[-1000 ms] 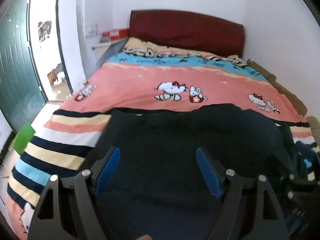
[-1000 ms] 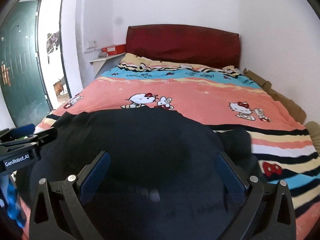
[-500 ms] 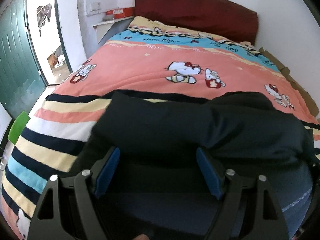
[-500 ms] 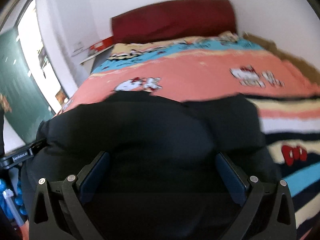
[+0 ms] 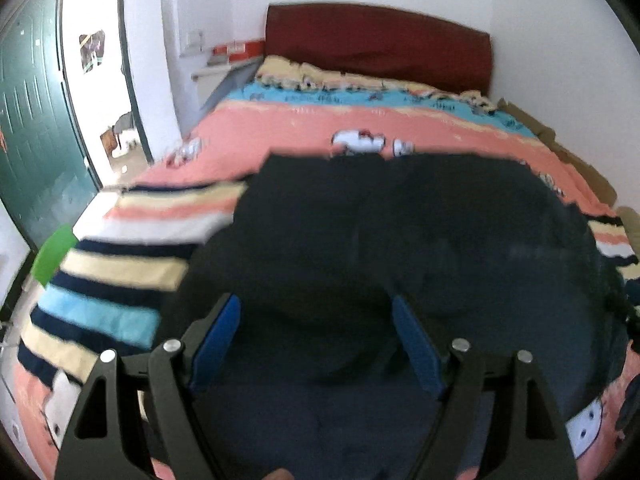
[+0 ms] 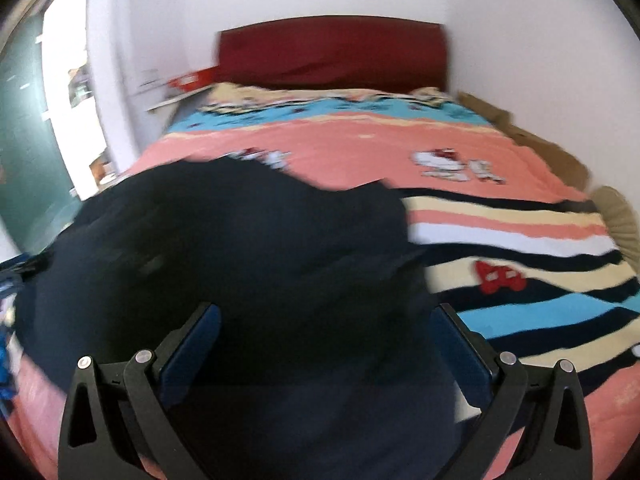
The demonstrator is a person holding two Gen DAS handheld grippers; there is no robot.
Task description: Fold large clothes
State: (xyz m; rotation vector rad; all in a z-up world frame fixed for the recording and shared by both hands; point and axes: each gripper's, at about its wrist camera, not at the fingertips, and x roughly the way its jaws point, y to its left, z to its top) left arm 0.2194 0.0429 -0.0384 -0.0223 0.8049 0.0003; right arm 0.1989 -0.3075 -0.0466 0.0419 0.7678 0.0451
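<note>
Moved: dark garment (image 5: 400,248) bunched further up the bed (image 5: 360,140) | Left gripper (image 5: 316,340), right gripper (image 6: 326,350) wide apart, gripping nothing | Step: smoothing | Next: grab an edge, fold.

The garment (image 5: 400,248) lies on the bed (image 5: 360,128), directly ahead of and beneath the left tool (image 5: 316,336), and spreads to that tool's right. In the right wrist view the garment (image 6: 240,264) lies ahead of the right tool (image 6: 326,344) and to its left. The headboard (image 6: 332,52) stands beyond it, a shelf (image 5: 216,68) far left, and a door (image 5: 32,128) further left.
</note>
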